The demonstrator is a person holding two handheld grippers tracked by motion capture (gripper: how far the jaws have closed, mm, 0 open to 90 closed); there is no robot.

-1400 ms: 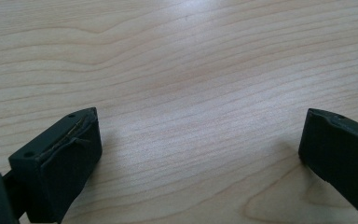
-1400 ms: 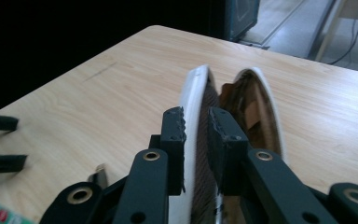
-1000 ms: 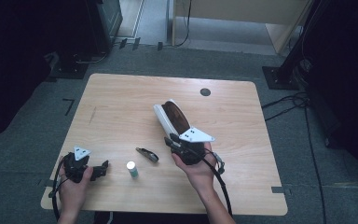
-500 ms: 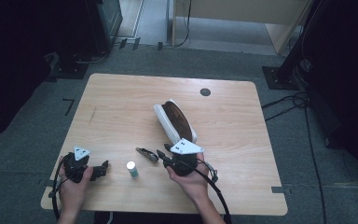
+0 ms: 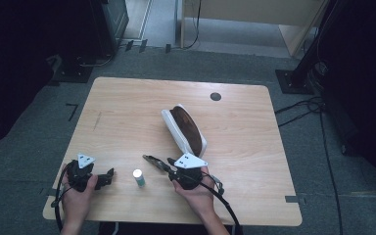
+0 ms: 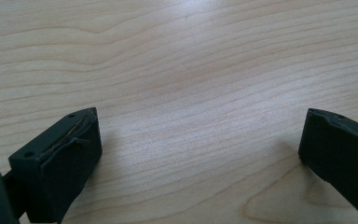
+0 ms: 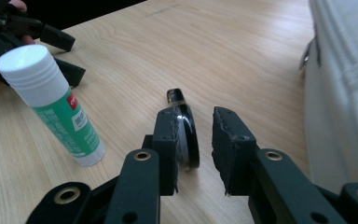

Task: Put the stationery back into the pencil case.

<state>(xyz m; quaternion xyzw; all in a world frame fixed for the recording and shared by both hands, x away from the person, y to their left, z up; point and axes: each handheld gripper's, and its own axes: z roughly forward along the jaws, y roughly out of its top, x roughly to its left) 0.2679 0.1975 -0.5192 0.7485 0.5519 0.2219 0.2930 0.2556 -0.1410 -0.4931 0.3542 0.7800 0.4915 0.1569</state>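
Observation:
A slim glossy black object (image 5: 152,160) (image 7: 187,127) lies on the wooden table (image 5: 127,112), left of my right gripper (image 5: 168,167) (image 7: 194,120). The jaws have just been closing and straddle the object's near end: it lies against the left pad, with a gap to the right pad. A glue stick (image 5: 138,177) (image 7: 51,100) with a white cap and green label stands upright just left of it. A white pouch (image 5: 184,129) (image 7: 340,84) with a brown opening lies behind the gripper. My left gripper (image 5: 108,175) (image 6: 200,126) rests open at the front left over bare wood.
A small dark round disc (image 5: 216,96) sits near the table's far edge. Cables trail from both grippers over the front edge. Dark stands and equipment surround the table on the grey floor.
My right gripper has come down and toward the front left, from the pouch's near end to the black object. The left gripper has stayed in place.

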